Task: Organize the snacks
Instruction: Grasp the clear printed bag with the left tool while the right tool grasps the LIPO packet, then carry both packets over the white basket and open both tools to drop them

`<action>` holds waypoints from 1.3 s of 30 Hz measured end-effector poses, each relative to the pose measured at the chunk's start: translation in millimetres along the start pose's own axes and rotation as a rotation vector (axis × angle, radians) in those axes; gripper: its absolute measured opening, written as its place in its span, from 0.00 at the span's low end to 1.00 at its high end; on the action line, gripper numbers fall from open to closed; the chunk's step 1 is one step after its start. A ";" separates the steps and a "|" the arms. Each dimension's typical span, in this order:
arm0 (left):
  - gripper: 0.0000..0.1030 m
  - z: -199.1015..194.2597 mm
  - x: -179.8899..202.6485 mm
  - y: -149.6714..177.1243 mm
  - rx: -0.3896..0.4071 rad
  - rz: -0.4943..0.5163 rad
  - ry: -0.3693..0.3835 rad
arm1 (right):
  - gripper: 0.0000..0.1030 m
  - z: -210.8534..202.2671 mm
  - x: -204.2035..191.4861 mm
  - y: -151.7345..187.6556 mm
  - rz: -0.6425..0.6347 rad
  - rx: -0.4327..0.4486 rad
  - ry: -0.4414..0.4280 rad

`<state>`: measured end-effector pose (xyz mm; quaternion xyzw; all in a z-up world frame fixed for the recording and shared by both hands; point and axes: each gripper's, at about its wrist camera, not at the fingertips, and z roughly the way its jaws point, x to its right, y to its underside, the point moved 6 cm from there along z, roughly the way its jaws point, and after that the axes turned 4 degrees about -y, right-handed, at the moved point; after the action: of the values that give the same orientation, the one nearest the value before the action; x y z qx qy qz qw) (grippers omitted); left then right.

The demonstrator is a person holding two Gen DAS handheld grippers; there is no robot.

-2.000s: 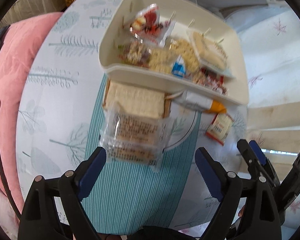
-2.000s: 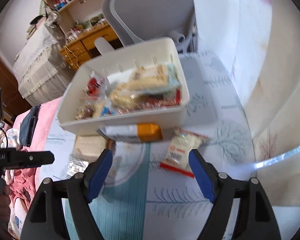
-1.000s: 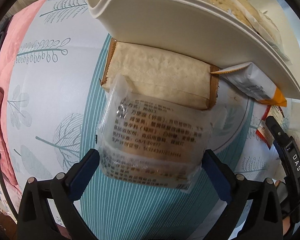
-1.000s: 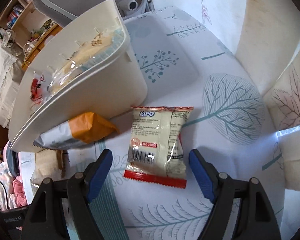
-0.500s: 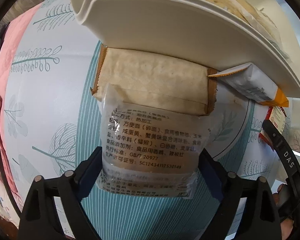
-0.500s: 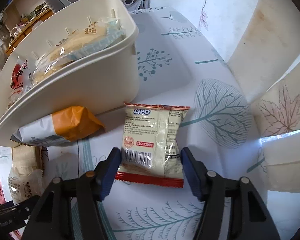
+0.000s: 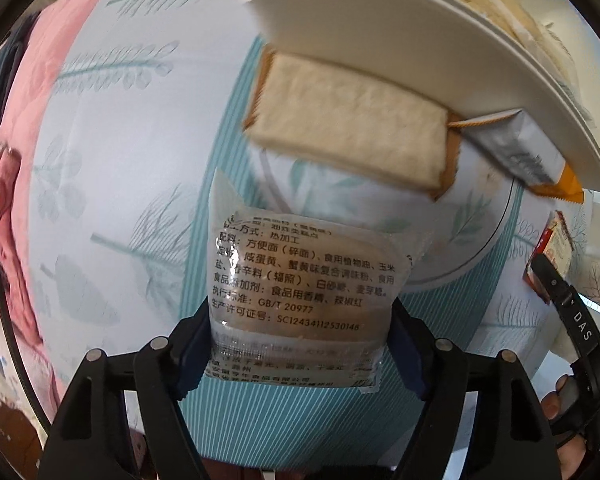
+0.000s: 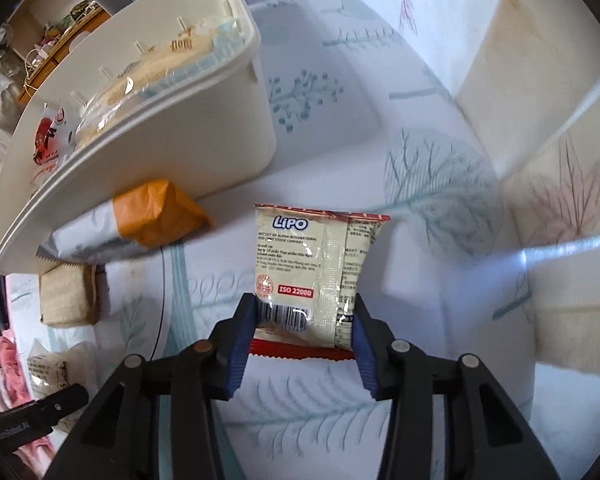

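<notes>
**Both grippers hold a snack pack**

L gripper (image 7: 300, 344): fingers (image 7: 192, 356) squeezed onto the sides of a clear pack (image 7: 300, 288) w/ black print, lifted off the worktop (image 7: 140, 152). Past it a tan pack (image 7: 352, 124) lies flat, its far edge under the tub (image 7: 380, 28). An orange pack (image 7: 524, 156) lies beside it, also partly under the tub.

R gripper (image 8: 304, 340): fingers (image 8: 242, 344) pinch the bottom end of the Lipo pack (image 8: 316, 268), narrow gap. Pack is near the orange pack (image 8: 152, 212) & the white tub (image 8: 172, 120), which is full of snacks.
</notes>
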<state>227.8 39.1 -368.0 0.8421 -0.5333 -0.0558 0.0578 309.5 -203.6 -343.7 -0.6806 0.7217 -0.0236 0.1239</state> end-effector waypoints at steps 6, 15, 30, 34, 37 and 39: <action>0.73 -20.2 -26.6 3.2 -0.007 -0.054 -0.001 | 0.44 -2.4 -3.7 27.8 0.053 -0.130 -0.074; 0.74 -97.1 -46.9 -15.2 0.120 -0.099 0.020 | 0.44 -31.0 -40.5 32.6 0.030 -0.177 -0.213; 0.76 -214.0 -25.9 -72.9 0.350 -0.043 0.111 | 0.44 -93.7 -85.0 -19.2 -0.083 0.024 -0.307; 0.76 -210.0 -10.7 -87.3 0.327 -0.031 0.139 | 0.44 -98.4 -94.0 -34.7 -0.135 0.098 -0.301; 0.77 -204.9 2.0 -94.3 0.327 -0.024 0.153 | 0.44 -100.1 -98.6 -44.5 -0.171 0.157 -0.313; 0.77 -200.9 10.3 -98.1 0.329 -0.018 0.166 | 0.44 -101.8 -99.6 -51.0 -0.188 0.206 -0.320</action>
<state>351.0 79.0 -185.4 0.8466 -0.5211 0.1013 -0.0373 342.1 -122.7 -220.2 -0.7236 0.6202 -0.0004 0.3029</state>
